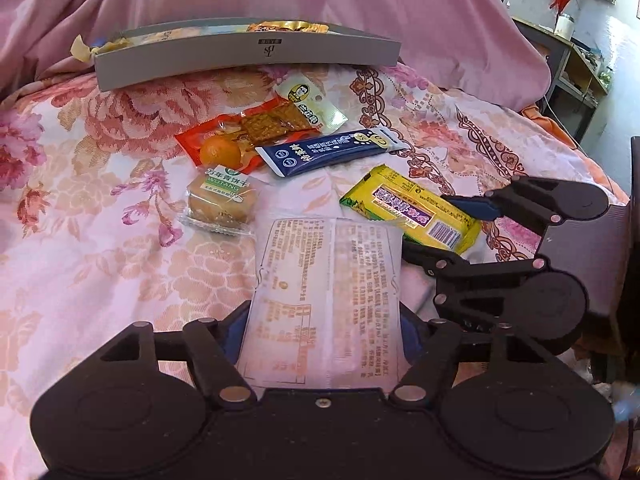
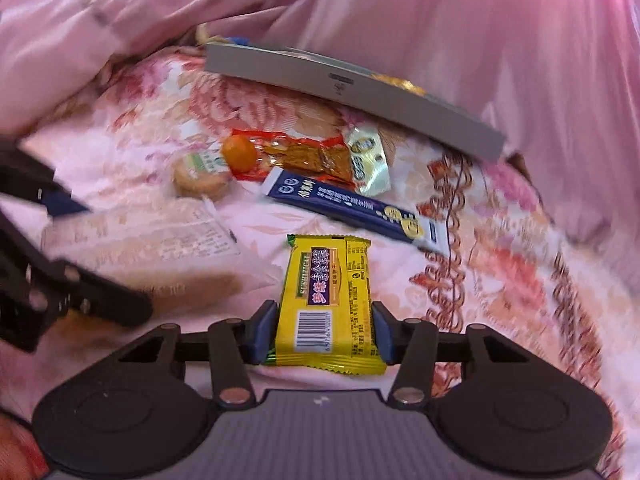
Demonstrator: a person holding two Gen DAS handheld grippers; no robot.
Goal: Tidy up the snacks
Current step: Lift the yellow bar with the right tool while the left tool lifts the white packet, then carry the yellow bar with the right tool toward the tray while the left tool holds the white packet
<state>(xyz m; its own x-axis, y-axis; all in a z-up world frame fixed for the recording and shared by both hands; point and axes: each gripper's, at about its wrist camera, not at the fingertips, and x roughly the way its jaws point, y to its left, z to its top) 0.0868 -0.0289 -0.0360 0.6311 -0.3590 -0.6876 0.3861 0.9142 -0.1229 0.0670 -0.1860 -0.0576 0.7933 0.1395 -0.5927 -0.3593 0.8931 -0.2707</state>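
Meanwhile, on floral bedspread [image 1: 80, 200]: left gripper [image 1: 324, 336] astride white snack packet [image 1: 324, 300], pads at its edges, grip uncertain; right gripper [image 2: 325, 332] half-closed around yellow snack bar [image 2: 326, 300], contact unclear. Nearby, blue sachet [image 1: 328, 152], orange fruit [image 1: 220, 152], grey box [image 1: 248, 56].

A clear-wrapped biscuit pack [image 1: 222, 200] is showing "WDTANG" on its green label. A yellow snack packet [image 2: 326, 296] is reading, apparently, "SUSHIZHAI", above a barcode.
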